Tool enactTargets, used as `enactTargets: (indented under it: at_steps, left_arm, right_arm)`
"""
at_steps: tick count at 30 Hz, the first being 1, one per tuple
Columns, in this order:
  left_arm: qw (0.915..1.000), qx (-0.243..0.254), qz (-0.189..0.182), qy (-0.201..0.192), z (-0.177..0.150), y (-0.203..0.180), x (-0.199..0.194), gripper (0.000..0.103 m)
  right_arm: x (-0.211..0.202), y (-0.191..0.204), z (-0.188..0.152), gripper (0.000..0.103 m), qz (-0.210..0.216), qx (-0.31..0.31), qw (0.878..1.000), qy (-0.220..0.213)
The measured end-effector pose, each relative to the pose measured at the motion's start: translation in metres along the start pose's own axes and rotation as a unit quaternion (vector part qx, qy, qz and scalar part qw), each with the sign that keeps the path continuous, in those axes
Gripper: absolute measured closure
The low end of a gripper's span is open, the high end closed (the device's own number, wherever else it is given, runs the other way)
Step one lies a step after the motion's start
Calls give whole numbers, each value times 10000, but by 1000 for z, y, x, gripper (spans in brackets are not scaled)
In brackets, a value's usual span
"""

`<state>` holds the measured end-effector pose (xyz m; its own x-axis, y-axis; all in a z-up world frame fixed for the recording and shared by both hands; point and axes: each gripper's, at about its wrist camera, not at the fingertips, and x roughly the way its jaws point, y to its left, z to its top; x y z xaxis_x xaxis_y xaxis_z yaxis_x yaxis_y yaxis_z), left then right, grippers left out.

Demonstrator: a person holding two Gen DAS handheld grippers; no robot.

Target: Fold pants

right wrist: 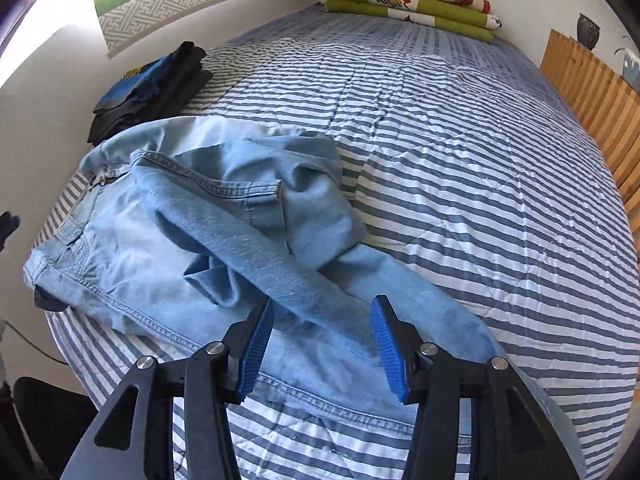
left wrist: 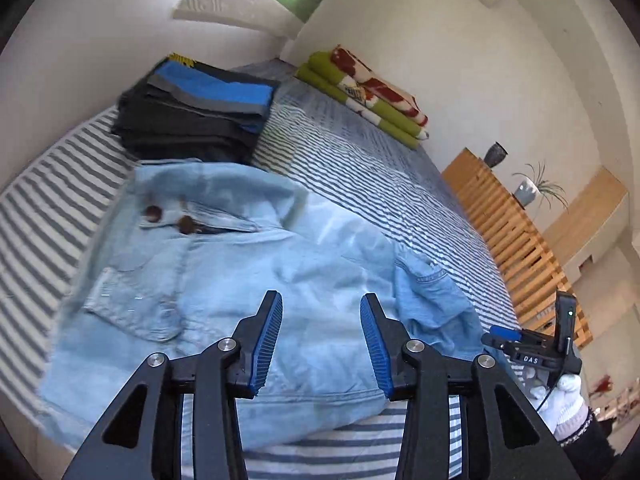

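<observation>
Light blue denim pants lie crumpled on the striped bed cover. My left gripper hovers open over the seat of the pants, near the waistband with two brown buttons. In the right wrist view the same pants show their legs crossed and bunched. My right gripper is open above the leg ends, nothing between its blue pads. The right gripper also shows at the left wrist view's right edge, held by a white-gloved hand.
A stack of dark folded clothes sits at the far left of the bed, by the wall. A folded green and red blanket lies at the head. A wooden slatted frame runs along the right side, with a vase and plant pot.
</observation>
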<state>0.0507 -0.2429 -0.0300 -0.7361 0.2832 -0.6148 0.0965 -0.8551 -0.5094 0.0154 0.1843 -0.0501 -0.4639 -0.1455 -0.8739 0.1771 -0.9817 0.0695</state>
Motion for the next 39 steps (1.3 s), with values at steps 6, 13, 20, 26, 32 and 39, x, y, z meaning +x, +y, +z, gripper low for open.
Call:
enactTargets:
  at_steps: [6,13,20,26,32,39]
  left_arm:
    - [9972,105,178,722,-17,-22,101,60]
    - [9959,-102,245,862,-11,-16,128,60]
    - [9961,-9,108,873,-7,-31,136,59]
    - [9938,476,99,999,-16,-61,148,59]
    - [9908,712,42,1152,-26,-79,156,59]
    - [9890,886,208,1166,-42,-70,128,59]
  right_arm:
    - [18,44,16,46,-322,-741,9966,-180]
    - [25,8,37,100,-538,-426,9976,-31]
    - [-25,-170,80,100,-2853,1081,9515,-395]
    - [-34,-300,62,70,-3221,2564,9113,34]
    - [-54,-278,16,64,-2240,2455,9430,-165]
    - [-69,-214,-50,61,-1282,1983,9717,-85]
